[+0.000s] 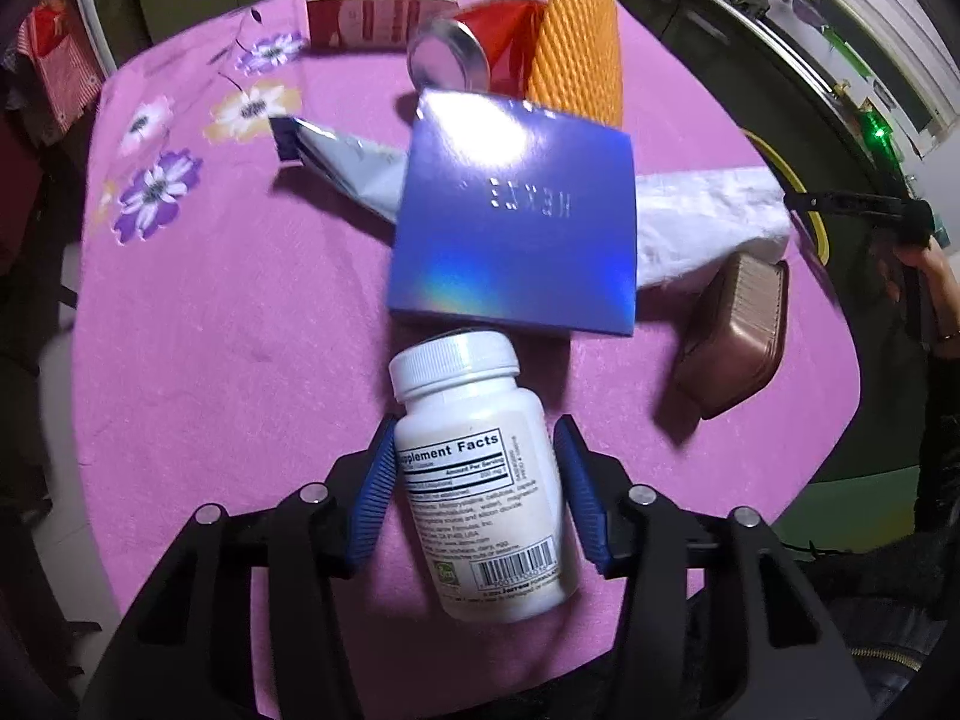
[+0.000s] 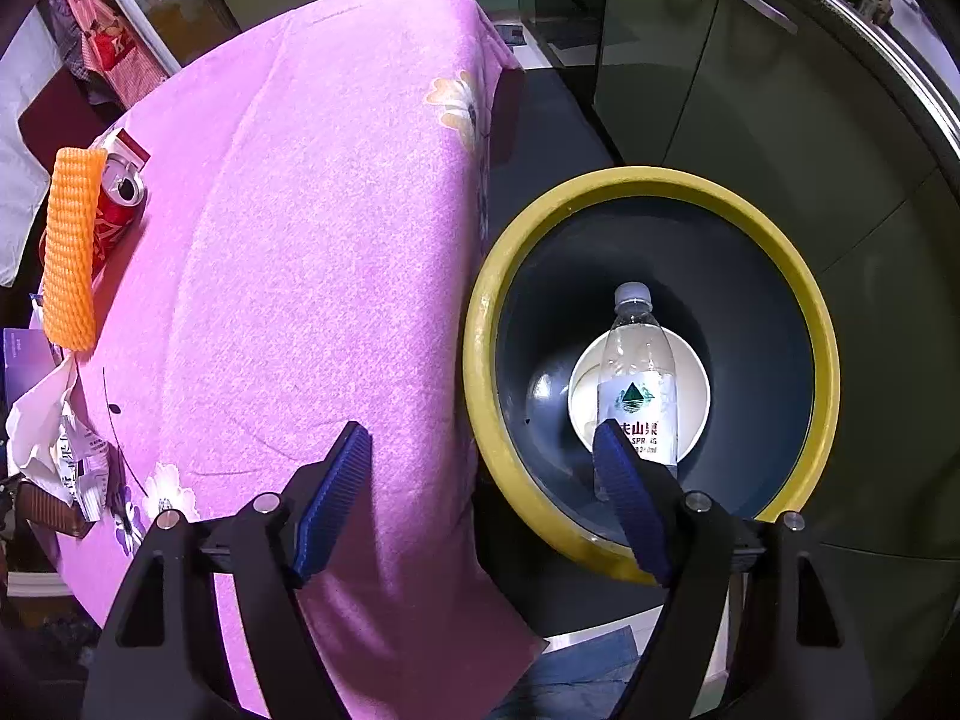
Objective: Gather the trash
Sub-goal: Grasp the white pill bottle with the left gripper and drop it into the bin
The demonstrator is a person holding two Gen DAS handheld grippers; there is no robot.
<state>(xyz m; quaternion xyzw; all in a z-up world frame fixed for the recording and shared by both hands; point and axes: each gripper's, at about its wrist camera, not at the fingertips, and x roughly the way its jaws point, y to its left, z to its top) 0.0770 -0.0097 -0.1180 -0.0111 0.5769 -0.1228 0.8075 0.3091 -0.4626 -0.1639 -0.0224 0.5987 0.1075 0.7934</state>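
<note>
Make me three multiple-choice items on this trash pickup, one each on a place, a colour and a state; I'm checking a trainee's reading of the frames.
1. Where is the water bottle?
A. on the table
B. inside the yellow-rimmed bin
C. in the left gripper

2. What colour is the foam net sleeve?
A. orange
B. green
C. white

3. How is the right gripper?
A. shut on a can
B. shut on a tissue
C. open, holding nothing

Answers: 1 B, the bottle lies down in the bin; 2 A, it shows orange in both views; 3 C, its fingers stand wide apart with nothing between them.
</note>
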